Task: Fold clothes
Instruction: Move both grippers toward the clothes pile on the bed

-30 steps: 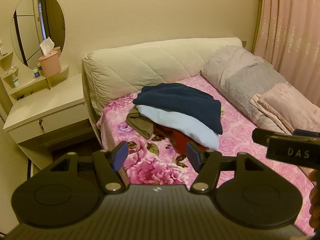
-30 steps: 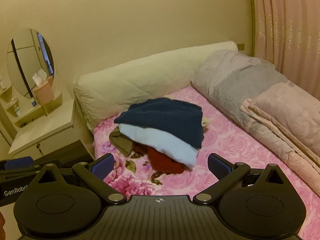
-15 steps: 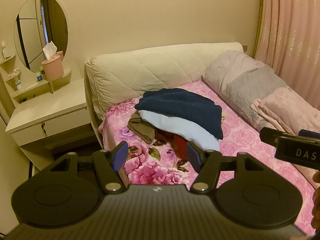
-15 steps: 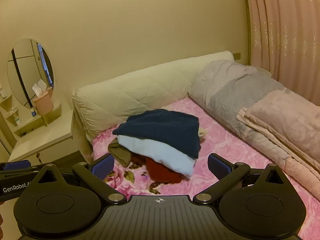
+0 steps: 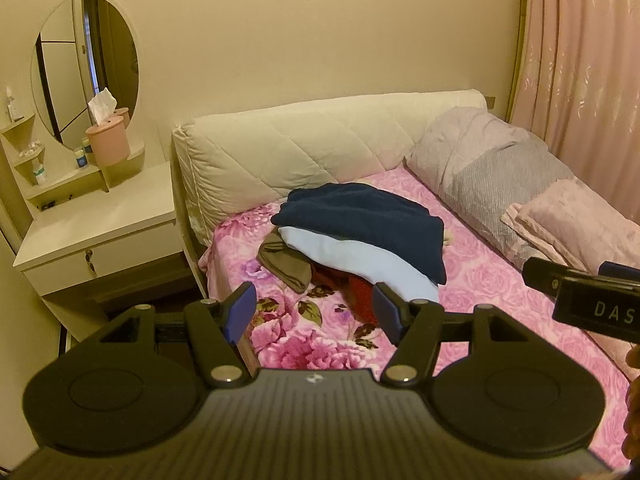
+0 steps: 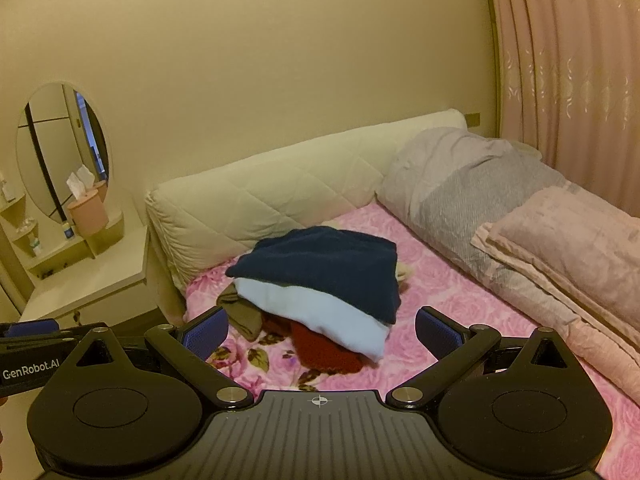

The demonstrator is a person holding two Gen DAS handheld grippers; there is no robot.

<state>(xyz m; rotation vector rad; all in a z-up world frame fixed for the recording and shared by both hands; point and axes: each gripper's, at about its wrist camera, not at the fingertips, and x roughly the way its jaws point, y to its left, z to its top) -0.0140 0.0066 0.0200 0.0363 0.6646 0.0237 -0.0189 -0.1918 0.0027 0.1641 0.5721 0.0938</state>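
Ahead of the left gripper (image 5: 314, 311), whose black arms carry blue pads, a navy garment (image 5: 368, 224) tops a pale blue one (image 5: 360, 258), with olive cloth (image 5: 286, 266) and dark red knit (image 5: 358, 292) beneath. The bedsheet (image 5: 304, 340) between the tongs is pink with large magenta roses and dark leaves. Beyond stands a cream quilted headboard (image 5: 304, 148). To the right, a grey herringbone quilt (image 6: 472, 196), a dusty-pink blanket (image 6: 572, 248) and a pink leaf-patterned curtain (image 6: 568, 60).

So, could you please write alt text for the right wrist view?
A pile of clothes, navy on top, lies on a pink floral bed beyond the open, empty right gripper. A headboard and curtain stand behind.
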